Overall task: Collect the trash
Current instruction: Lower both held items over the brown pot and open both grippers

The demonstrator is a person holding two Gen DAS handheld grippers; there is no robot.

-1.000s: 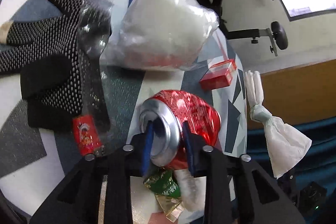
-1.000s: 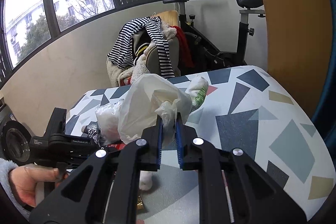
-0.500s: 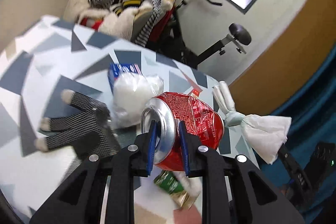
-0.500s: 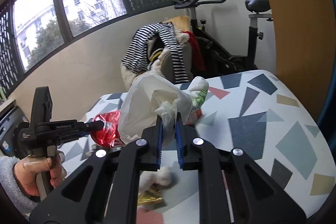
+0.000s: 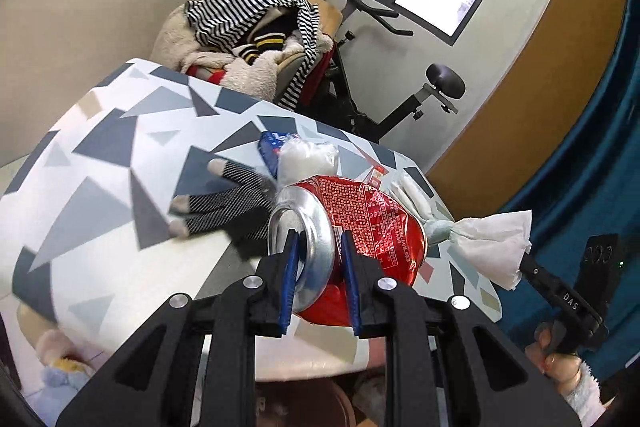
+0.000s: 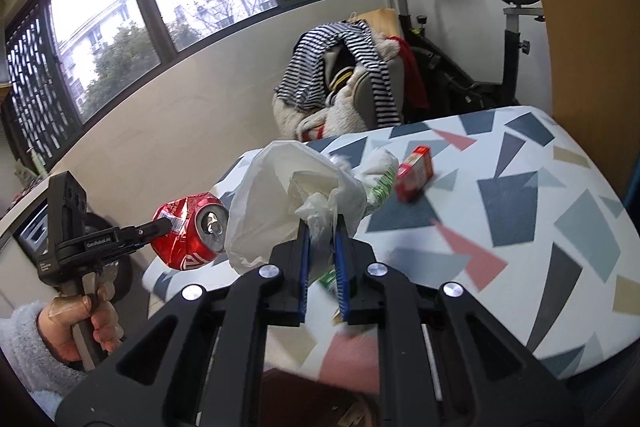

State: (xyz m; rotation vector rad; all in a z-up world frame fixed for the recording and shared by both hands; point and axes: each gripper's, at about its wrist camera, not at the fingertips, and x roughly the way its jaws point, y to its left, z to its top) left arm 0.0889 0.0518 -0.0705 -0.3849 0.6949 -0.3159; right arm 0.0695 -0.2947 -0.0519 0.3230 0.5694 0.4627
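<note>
Left gripper (image 5: 316, 263): jaws closed narrowly on the rim of a crushed red can (image 5: 352, 227), one pad inside the mouth and one outside. The can is held clear of the bench (image 5: 100, 227), in the air off its near-left edge.

Right gripper (image 6: 322, 251): jaws fully closed, pinching the gathered neck of a white plastic bag (image 6: 280, 203). The bag hangs above the bench, directly beside the can; its mouth is bunched between the pads and does not look open.

Progress, judged: one item is picked up and brought alongside the bag, but it is not yet inside. Left on the bench relative to the can: a red carton (image 6: 416, 171) beyond the bag, a clear bag of white material (image 5: 308, 155) and a blue packet (image 5: 272, 147) just behind the can, and a green wrapper (image 6: 380, 191) by the carton. A patterned glove (image 5: 224, 207) lies behind the can; whether it counts as trash I cannot tell.

View differences: the left wrist view shows the glove, the blue packet and the pad positions on the rim. The right wrist view shows the carton plainly, the can against the bag, and the person's left hand (image 6: 88, 323) on the handle.
</note>
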